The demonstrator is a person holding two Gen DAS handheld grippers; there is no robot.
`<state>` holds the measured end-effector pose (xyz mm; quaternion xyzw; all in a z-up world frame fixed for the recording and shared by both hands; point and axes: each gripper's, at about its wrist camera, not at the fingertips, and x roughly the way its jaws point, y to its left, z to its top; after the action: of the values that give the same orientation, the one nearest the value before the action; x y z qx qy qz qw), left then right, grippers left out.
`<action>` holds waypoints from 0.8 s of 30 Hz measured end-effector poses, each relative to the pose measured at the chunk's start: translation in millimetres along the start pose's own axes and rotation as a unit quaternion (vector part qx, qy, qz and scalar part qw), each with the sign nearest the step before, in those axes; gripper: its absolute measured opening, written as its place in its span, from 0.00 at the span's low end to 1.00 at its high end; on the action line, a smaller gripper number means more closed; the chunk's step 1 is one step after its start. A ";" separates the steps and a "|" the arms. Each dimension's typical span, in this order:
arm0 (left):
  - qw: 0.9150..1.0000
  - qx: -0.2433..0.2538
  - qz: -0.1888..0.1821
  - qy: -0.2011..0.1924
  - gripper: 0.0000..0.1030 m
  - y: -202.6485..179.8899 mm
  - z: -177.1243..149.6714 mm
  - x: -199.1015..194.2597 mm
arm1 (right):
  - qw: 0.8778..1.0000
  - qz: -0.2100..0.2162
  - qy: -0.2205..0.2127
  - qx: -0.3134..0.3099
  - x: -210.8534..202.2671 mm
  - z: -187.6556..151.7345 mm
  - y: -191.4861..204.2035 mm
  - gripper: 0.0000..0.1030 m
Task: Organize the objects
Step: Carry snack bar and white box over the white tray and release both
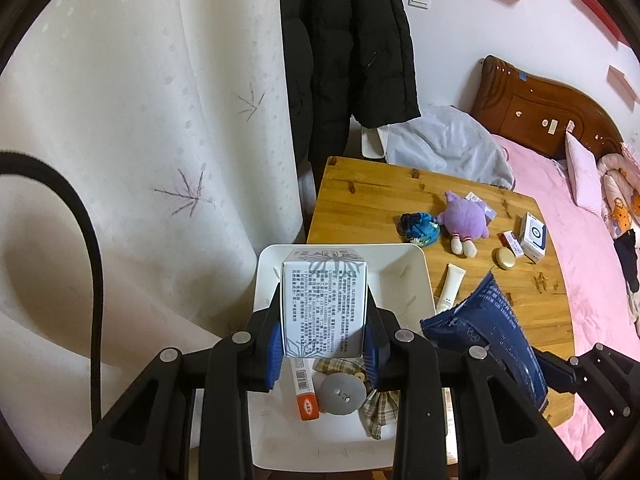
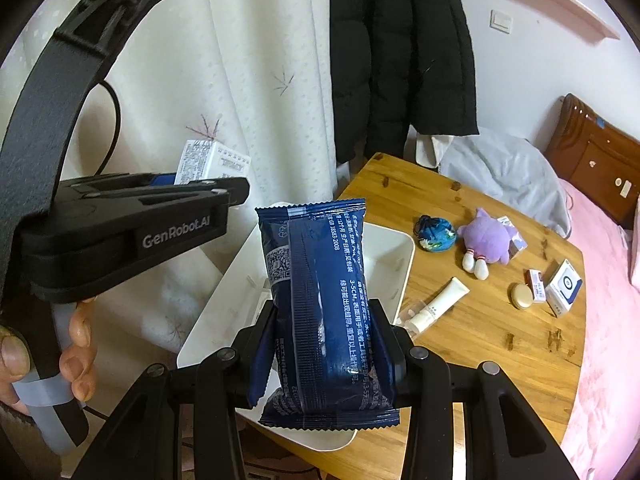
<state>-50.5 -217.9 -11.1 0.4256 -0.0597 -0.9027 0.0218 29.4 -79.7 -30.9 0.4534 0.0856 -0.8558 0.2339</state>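
The left tongs pinched a white box by its two sides, blue pads pressed against it, and held it upright above a white tray. The right tongs pinched a dark blue packet around its lower half, the packet standing upright over the tray's near end. In the right view the left tongs showed side-on beside the curtain, the box sticking out past their tips, and a hand gripped the handle below. The tray sat at the surface's left edge, its near end past the near edge. Inside it, at the near end, lay an orange-and-white tube, a grey round thing and a piece of plaid cloth, all close together; the far end was bare. Out on the surface, well apart from the tray, a blue-green pouch lay just beside a purple plush toy, with a small pale box half hidden behind the toy. Nearer the right edge were a white tube, a round gold tin, a small red-and-white box and a white box with a blue circle, the last three clustered. Past the far edge a grey cover was heaped, a black coat hung against the wall, and a pink bed ran along the right edge.
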 end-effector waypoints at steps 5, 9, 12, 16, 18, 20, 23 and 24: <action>1.000 0.004 0.007 -0.001 0.34 -1.1 0.5 3.0 | 1.000 0.005 0.007 -0.006 4.9 0.0 4.3 0.43; 1.000 0.004 0.003 0.004 0.35 -0.1 0.4 5.0 | 1.000 0.008 0.009 -0.015 7.0 0.4 8.0 0.45; 1.000 0.003 -0.006 0.011 0.52 0.0 0.6 7.4 | 1.000 0.008 0.007 -0.025 7.5 1.4 12.5 0.58; 1.000 -0.012 -0.014 0.002 0.75 3.7 1.2 4.9 | 0.999 0.005 -0.004 -0.035 4.1 1.2 15.8 0.63; 1.000 -0.016 -0.013 0.002 0.75 4.7 2.1 4.5 | 0.999 0.004 -0.006 -0.035 3.7 1.4 15.9 0.63; 1.000 -0.020 -0.012 0.006 0.75 5.6 2.9 5.3 | 0.999 0.004 -0.006 -0.034 3.9 1.3 15.2 0.63; 1.000 -0.024 -0.009 0.011 0.75 6.0 3.3 7.6 | 1.000 0.003 -0.006 -0.031 3.9 1.6 13.4 0.63; 1.000 -0.023 -0.007 0.011 0.76 5.5 3.2 8.1 | 1.000 0.002 -0.007 -0.030 3.7 1.6 13.1 0.63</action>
<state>-58.1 -223.7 -14.6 0.4354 -0.0357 -0.8992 0.0263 32.7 -93.0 -32.1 0.4405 0.1090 -0.8553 0.2502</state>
